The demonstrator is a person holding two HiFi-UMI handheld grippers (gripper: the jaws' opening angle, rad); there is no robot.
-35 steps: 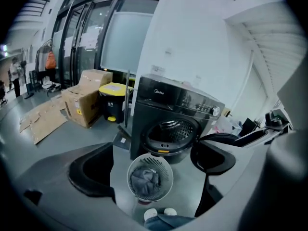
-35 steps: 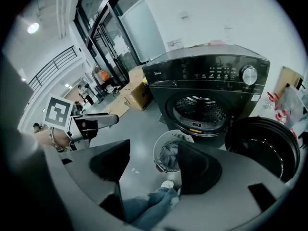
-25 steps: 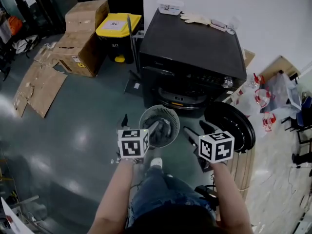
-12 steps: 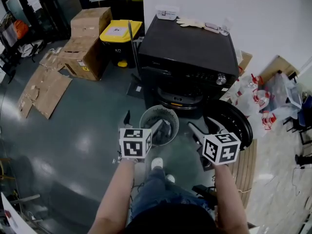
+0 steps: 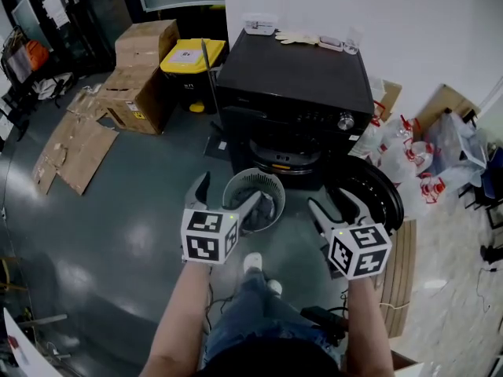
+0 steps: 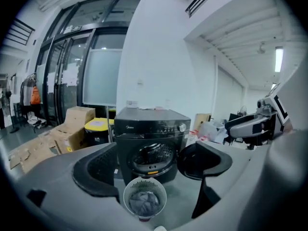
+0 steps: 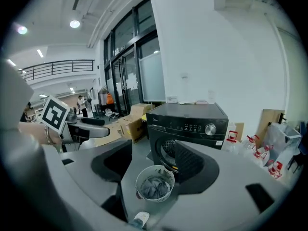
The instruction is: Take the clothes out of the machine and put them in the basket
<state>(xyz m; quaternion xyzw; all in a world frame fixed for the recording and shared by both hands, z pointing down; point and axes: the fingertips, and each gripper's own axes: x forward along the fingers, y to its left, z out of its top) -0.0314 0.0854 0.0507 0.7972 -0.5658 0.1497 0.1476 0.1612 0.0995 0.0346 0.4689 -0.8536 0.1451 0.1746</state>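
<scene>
Basket (image 5: pixel 234 190) stands just before the machine (image 5: pixel 292 77) opening; open door (image 5: pixel 380 201) flanks the right.

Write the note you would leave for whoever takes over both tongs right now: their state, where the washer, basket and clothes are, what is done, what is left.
Left tongs: empty, jaws apart but closing, near the basket.
Right tongs: open, empty, alongside.
Washer: door swung open; the basket stands in front of it.
Done: grey clothes lie in the basket.
Left: check the drum; from here I cannot tell whether it is empty. Move anything left in it to the basket.
</scene>
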